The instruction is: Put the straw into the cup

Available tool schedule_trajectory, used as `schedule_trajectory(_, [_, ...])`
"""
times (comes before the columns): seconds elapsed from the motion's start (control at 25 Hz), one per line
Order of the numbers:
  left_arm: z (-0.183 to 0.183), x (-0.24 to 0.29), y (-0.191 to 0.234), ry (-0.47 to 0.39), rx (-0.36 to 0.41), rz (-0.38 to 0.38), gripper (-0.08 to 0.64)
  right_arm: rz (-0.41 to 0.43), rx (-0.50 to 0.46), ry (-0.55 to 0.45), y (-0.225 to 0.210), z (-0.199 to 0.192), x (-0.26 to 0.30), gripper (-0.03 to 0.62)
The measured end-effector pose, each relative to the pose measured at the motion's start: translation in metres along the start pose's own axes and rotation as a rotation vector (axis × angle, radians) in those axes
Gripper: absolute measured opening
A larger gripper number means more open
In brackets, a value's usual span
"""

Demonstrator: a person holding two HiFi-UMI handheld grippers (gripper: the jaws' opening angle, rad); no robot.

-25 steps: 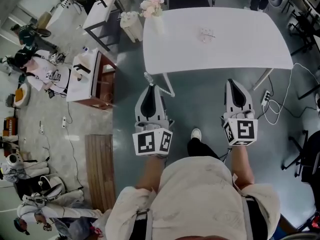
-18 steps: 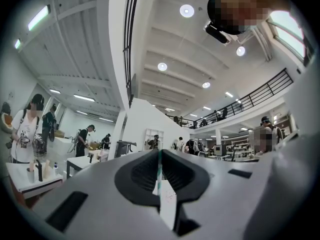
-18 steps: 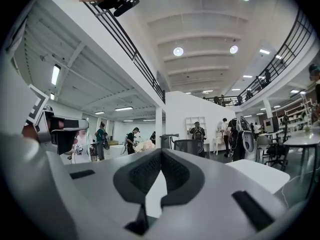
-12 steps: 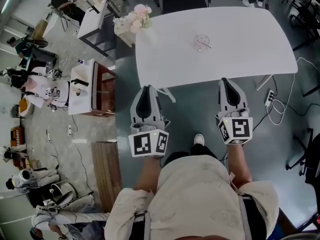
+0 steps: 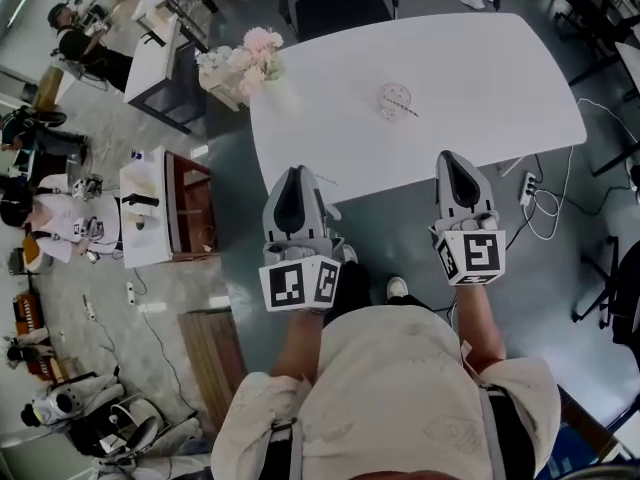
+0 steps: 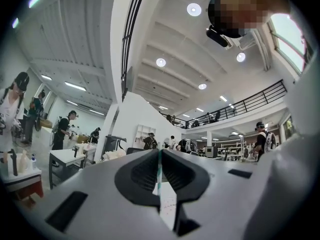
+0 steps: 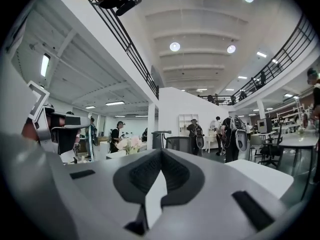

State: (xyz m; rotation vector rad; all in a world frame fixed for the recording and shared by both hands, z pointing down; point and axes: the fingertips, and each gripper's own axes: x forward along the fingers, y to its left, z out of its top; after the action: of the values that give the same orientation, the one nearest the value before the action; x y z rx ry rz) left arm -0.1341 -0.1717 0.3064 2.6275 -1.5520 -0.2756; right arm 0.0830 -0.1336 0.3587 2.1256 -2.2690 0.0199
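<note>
Straw (image 5: 408, 108): a thin striped line at the cup (image 5: 390, 98), mid-table toward the far side. Can't tell if it lies across the rim, lies beside it, or leans inside.

Table (image 5: 500, 78): white, mostly bare. Flowers (image 5: 250, 50) at its far left corner.

Left tongs (image 5: 293, 171) and right tongs (image 5: 447, 156) hang over the table's near edge, well short of the cup. Both pairs are drawn together with nothing in them I can name. There's a faint greenish line in the left seam; thing or light, can't tell.

Risks:
- The cup looks clear and light, so a bump from closed tongs could tip or skate it.
- The straw is thin and round, so it may roll away or squirt out of a pinch.
- If it lies flat, the tips could scrape the table and flick it.

Containers: no liquid visible in the cup. The flowers' pot is hidden under the blooms.
</note>
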Motion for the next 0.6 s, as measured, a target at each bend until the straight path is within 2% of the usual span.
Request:
schedule_trajectory(0.4, [-0.012,0.091,0.075,0.032,-0.09,-0.132,0.025,-0.122,-0.05,0.032,0.029,0.011,0.09,0.002])
schedule_trajectory(0.6, [-0.02,0.125,0.096,0.041,-0.126,-0.206,0.025,-0.186,-0.082,0.052,0.039,0.011,0.115,0.002])
